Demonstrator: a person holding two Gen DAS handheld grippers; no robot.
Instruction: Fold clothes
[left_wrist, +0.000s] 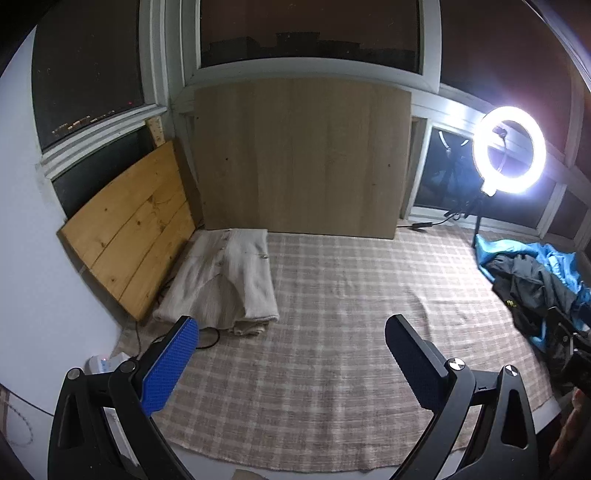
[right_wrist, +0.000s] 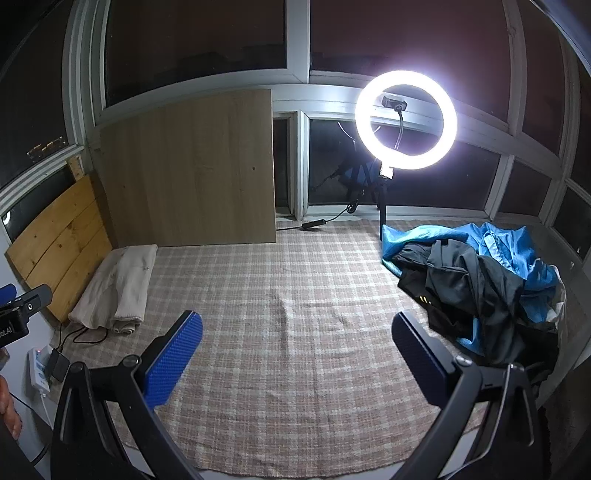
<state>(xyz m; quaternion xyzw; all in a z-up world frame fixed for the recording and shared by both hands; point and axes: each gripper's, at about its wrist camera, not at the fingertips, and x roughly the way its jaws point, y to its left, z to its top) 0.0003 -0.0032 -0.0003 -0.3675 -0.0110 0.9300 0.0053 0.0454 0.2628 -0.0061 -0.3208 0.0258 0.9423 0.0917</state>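
A folded cream garment (left_wrist: 225, 280) with buttons lies at the far left of the checked cloth (left_wrist: 332, 332), also seen in the right wrist view as the folded cream garment (right_wrist: 118, 284). A loose heap of blue and dark clothes (right_wrist: 480, 280) sits at the right; the same heap (left_wrist: 535, 280) shows at the right edge of the left wrist view. My left gripper (left_wrist: 291, 334) hangs open above the cloth, nothing between its fingers. My right gripper (right_wrist: 297, 330) is open too, over the bare middle of the checked cloth (right_wrist: 295, 314), left of the heap.
A lit ring light (right_wrist: 405, 120) on a stand stands behind the heap. A large pale board (left_wrist: 303, 158) and a pine board (left_wrist: 129, 229) lean against the windows. A power strip (right_wrist: 40, 369) with cables lies at the left edge.
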